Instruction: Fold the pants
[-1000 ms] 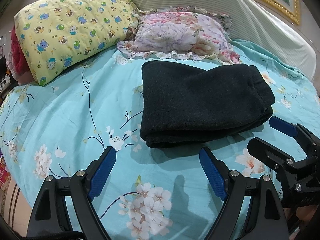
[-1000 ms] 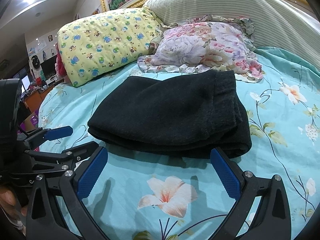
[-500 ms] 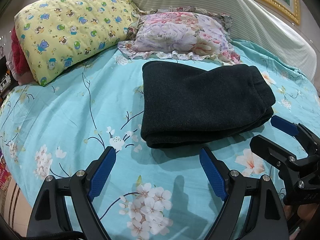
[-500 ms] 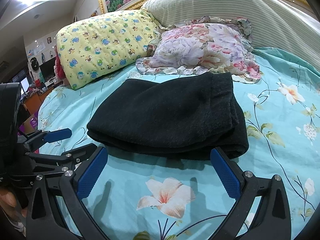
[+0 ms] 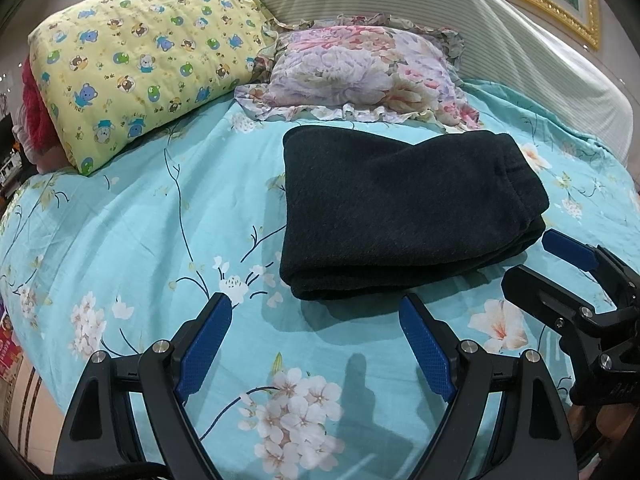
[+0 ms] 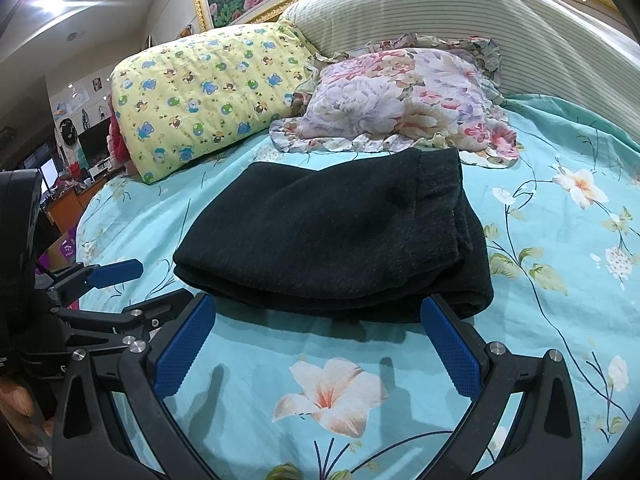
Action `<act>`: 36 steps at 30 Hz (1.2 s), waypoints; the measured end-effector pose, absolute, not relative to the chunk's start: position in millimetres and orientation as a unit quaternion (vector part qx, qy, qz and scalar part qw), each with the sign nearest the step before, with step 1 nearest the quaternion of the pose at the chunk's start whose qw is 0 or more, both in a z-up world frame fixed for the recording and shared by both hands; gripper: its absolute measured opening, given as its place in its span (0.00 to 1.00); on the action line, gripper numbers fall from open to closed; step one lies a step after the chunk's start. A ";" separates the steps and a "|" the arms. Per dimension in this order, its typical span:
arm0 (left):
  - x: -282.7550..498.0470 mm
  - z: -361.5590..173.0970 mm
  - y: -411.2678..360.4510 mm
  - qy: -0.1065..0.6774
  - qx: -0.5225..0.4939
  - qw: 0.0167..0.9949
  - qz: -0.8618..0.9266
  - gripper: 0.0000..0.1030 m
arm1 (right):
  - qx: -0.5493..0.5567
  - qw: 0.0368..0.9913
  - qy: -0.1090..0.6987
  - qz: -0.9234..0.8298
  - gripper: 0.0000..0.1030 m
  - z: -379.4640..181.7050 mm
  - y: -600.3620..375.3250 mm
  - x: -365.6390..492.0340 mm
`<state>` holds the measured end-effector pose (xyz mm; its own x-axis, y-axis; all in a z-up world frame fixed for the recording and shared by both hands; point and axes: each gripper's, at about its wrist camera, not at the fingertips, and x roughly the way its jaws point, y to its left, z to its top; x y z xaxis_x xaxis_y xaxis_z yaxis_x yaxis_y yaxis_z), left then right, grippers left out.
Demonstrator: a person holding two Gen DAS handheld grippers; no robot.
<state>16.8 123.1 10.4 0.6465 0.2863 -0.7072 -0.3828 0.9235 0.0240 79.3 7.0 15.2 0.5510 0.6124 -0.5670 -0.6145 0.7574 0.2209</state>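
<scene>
Dark pants (image 5: 404,212) (image 6: 332,236) lie folded into a thick rectangle on the turquoise floral bedsheet (image 5: 140,240), waistband end toward the right. My left gripper (image 5: 316,320) hovers open just in front of the fold's near edge, touching nothing. My right gripper (image 6: 320,320) also stands open, its blue pads just short of the near edge of the pants. Each gripper shows in the other's view: the right one (image 5: 576,280) at the right edge, the left one (image 6: 100,284) at the left edge.
A yellow cartoon-print pillow (image 5: 144,68) and a floral frilled pillow (image 5: 360,68) lie behind the pants against a striped headboard (image 5: 480,32). The bed's left edge (image 5: 24,364) drops off near me. Furniture and clutter stand beyond the bed (image 6: 72,168).
Both grippers have crept slightly closer to the near edge of the folded pants. The pants have not moved and both grippers stay open.
</scene>
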 end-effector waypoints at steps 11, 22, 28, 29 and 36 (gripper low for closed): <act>17.9 11.8 121.3 0.377 -0.063 0.905 0.185 0.84 | -0.001 0.881 0.321 0.348 0.99 15.9 6.7 78.8; 17.1 14.0 121.6 0.375 -0.064 0.906 0.186 0.84 | 0.000 0.881 0.319 0.348 0.99 16.9 6.4 79.0; 14.9 16.3 125.1 0.372 -0.075 0.907 0.183 0.84 | 0.003 0.890 0.308 0.337 0.99 23.8 0.7 76.8; 15.2 16.4 125.3 0.372 -0.076 0.907 0.182 0.84 | 0.006 0.892 0.305 0.334 0.99 25.4 -1.5 77.1; 19.5 23.1 131.4 0.361 -0.092 0.910 0.182 0.84 | 0.027 0.897 0.299 0.324 0.99 32.8 -12.2 83.6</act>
<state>19.5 131.4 23.1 0.6737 0.2644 -0.6901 -0.3974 0.9169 -0.0367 83.6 -12.2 32.8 0.6112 0.5985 -0.5179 -0.5658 0.7879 0.2428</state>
